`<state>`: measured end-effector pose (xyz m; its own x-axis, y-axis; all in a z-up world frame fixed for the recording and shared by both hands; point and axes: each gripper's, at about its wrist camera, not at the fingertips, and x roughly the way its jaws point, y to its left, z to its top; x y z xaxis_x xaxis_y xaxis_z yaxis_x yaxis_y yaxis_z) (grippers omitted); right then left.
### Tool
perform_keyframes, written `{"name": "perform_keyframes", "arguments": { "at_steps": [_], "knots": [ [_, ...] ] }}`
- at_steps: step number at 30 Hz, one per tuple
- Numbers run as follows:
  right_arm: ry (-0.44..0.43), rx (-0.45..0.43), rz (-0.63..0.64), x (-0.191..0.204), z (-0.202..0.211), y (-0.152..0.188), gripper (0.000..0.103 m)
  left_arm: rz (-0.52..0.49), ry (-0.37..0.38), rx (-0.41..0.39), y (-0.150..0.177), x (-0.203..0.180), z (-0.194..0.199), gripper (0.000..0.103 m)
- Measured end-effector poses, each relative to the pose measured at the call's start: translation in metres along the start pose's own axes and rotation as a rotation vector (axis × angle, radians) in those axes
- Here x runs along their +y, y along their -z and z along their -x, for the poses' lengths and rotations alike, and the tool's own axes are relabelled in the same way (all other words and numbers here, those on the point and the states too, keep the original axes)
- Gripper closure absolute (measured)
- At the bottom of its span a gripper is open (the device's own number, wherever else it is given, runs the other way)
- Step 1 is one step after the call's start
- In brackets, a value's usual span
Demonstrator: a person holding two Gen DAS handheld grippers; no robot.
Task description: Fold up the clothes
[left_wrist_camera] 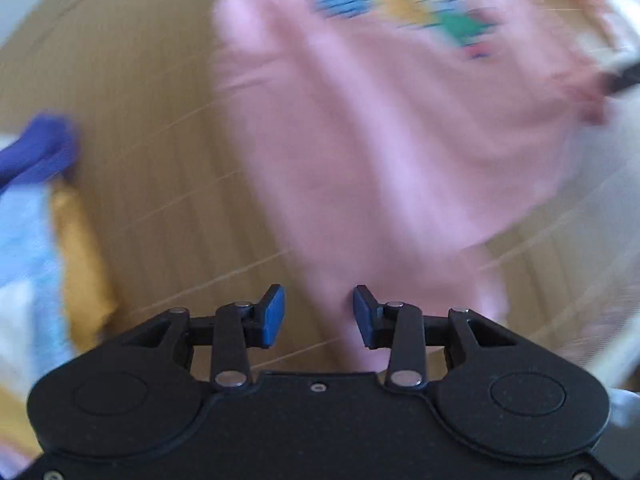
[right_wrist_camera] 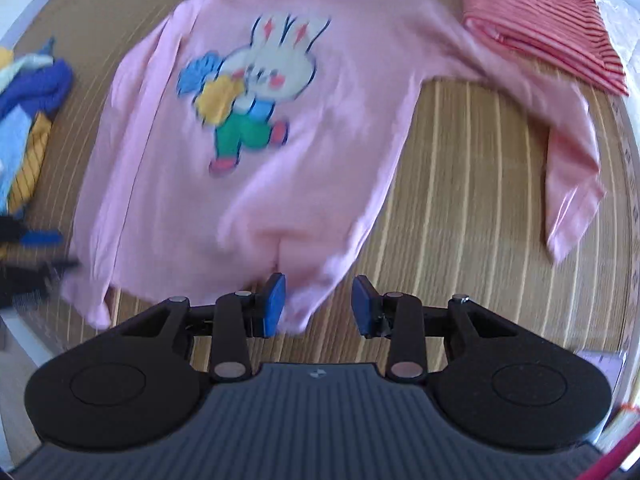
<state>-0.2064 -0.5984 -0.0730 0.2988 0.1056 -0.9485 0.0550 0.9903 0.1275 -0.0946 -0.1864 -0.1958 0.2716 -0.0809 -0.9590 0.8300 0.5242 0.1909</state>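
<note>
A pink sweatshirt (right_wrist_camera: 248, 184) with a cartoon rabbit print (right_wrist_camera: 256, 92) lies spread front-up on a slatted wooden surface (right_wrist_camera: 460, 208). One sleeve (right_wrist_camera: 568, 168) trails off to the right. My right gripper (right_wrist_camera: 319, 304) hangs over the hem's right corner, open, with its blue pads (right_wrist_camera: 275, 306) apart and nothing pressed between them. The left wrist view is blurred. There the sweatshirt (left_wrist_camera: 384, 132) fills the middle, and my left gripper (left_wrist_camera: 319, 312) stands open above its lower edge, with the cloth below the gap and not pinched.
A folded red striped garment (right_wrist_camera: 548, 24) lies at the far right, touching the sleeve. A loose pile of blue, purple and yellow clothes (right_wrist_camera: 28, 120) sits at the left. A dark blurred shape with a blue part (right_wrist_camera: 36, 248) shows at the left edge.
</note>
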Motion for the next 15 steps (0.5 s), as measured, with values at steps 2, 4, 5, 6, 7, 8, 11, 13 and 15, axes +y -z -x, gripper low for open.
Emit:
{"name": "perform_keyframes", "arguments": {
  "at_steps": [2, 4, 5, 6, 7, 8, 11, 13, 15],
  "knots": [
    [0.015, -0.010, -0.001, 0.001, -0.006, 0.005, 0.055, 0.058, -0.064, 0.017, 0.005, 0.022, -0.001, 0.064],
    [0.031, -0.027, -0.011, 0.004, -0.001, 0.012, 0.052, 0.103, -0.054, -0.034, 0.008, 0.037, 0.011, 0.064],
    [0.027, -0.033, -0.019, 0.006, 0.001, 0.014, 0.051, 0.119, -0.027, -0.065, 0.008, 0.041, 0.018, 0.062],
    [0.019, -0.038, -0.029, 0.008, 0.001, 0.016, 0.051, 0.127, 0.017, -0.091, 0.007, 0.038, 0.024, 0.062],
    [0.010, -0.035, -0.041, 0.010, 0.001, 0.018, 0.050, 0.133, 0.065, -0.115, 0.005, 0.034, 0.029, 0.061],
    [0.004, -0.028, -0.047, 0.012, -0.001, 0.016, 0.050, 0.139, 0.117, -0.137, 0.003, 0.027, 0.033, 0.059],
    [0.004, -0.030, -0.043, 0.022, -0.002, 0.012, 0.050, 0.146, 0.243, -0.178, -0.002, 0.002, 0.039, 0.052],
    [0.009, -0.039, -0.037, 0.029, 0.003, 0.013, 0.050, 0.135, 0.275, -0.165, -0.009, -0.019, 0.031, 0.051],
    [0.004, -0.037, -0.037, 0.032, 0.007, 0.014, 0.050, 0.134, 0.253, -0.157, -0.013, -0.035, 0.022, 0.051]
  ]
}}
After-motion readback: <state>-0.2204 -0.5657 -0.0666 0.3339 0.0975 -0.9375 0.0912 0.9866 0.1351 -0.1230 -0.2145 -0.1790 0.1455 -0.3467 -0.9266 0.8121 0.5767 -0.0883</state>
